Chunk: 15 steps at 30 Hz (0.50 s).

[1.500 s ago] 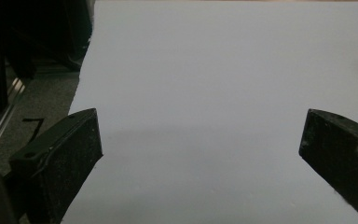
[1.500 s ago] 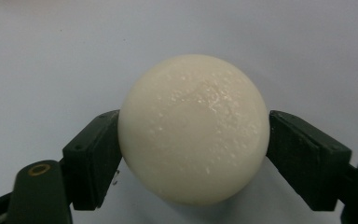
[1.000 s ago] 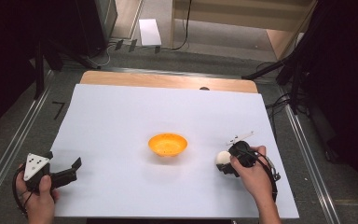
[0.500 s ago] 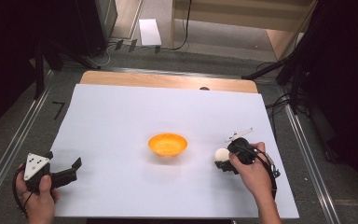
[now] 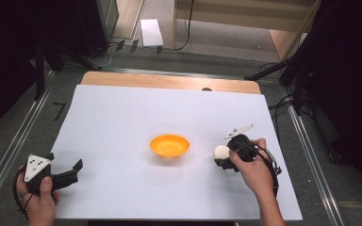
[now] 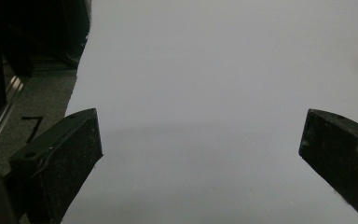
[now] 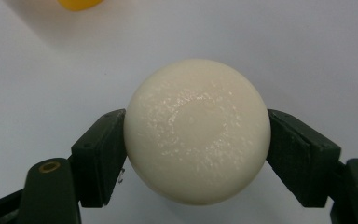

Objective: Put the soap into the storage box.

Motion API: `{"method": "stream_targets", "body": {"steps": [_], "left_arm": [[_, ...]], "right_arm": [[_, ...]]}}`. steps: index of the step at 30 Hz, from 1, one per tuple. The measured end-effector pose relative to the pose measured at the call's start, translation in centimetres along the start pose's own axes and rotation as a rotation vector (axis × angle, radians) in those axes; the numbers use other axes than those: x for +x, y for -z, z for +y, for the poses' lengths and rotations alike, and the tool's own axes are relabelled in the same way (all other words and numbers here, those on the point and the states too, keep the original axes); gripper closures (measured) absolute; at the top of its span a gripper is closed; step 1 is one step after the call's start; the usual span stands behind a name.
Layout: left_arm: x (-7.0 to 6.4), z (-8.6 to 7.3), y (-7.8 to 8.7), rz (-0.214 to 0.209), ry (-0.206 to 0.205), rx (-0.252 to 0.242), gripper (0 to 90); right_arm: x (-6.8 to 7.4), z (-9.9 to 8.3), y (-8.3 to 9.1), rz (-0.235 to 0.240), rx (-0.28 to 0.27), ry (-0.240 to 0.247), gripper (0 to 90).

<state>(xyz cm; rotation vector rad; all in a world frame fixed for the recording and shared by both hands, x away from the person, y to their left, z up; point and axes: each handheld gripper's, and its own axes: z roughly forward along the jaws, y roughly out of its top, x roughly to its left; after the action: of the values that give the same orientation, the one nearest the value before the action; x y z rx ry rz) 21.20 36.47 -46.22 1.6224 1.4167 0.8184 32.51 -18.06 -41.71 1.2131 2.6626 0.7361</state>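
One cream ball, sitting clamped between both jaws of right gripper, just right of orange bowl on white sheet. Left gripper idling near corner, jaws wide apart. Risking, by judgement: smooth round ball squirting out under uneven squeeze.

We see white sheet covering table; bare wooden strip along its far edge. Grey floor beyond table, white slab lying there. Wooden furniture farther back. Dark surroundings either side of table.
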Motion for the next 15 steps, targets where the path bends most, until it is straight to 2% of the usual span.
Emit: {"method": "stream_targets", "body": {"steps": [15], "left_arm": [[0.0, 0.0, 0.0, -0.001, 0.0, 0.004, 0.0]], "right_arm": [[1.0, 2.1, 0.7, 0.017, -0.014, 0.034, 25.0]]}}
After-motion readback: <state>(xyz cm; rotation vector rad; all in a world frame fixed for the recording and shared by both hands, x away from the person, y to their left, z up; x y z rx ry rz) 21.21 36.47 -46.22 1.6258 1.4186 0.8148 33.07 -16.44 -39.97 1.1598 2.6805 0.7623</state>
